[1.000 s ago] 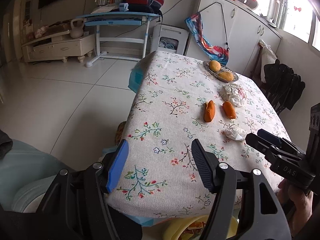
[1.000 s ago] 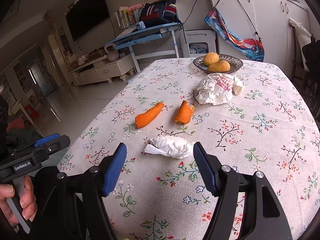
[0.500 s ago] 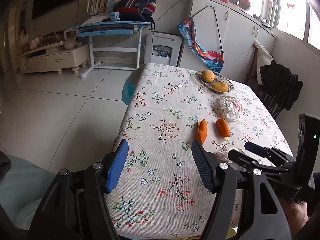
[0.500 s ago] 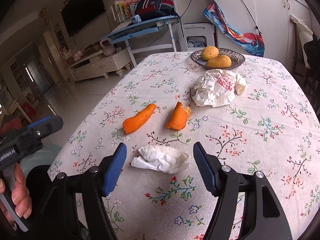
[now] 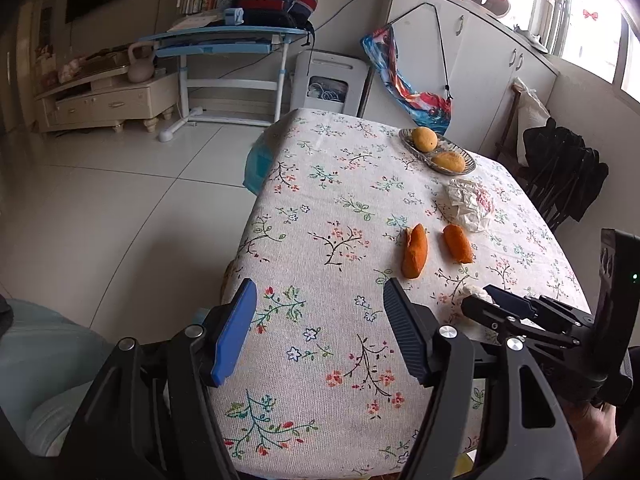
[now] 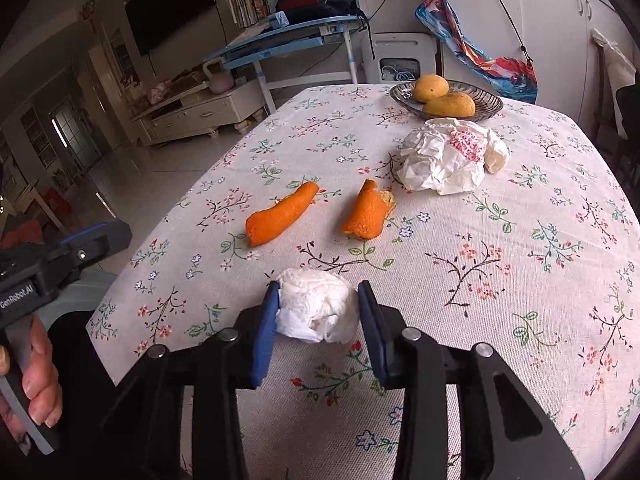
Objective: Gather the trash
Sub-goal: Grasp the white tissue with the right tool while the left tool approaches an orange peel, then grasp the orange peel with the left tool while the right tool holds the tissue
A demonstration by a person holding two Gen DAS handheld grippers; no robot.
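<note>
White crumpled tissue wad (image 6: 316, 306) at the near desk (image 6: 520, 240) edge is clamped in the right gripper (image 6: 316, 320), whose jaws have just been closing, so squeeze w/o tearing & lift straight up, clear of the orange peels (image 6: 280, 220) beyond, while the left gripper (image 5: 320, 332) hangs released, empty, nr the left edge.

2 mangoes (image 6: 448, 98) in bowl (image 6: 490, 110).
</note>
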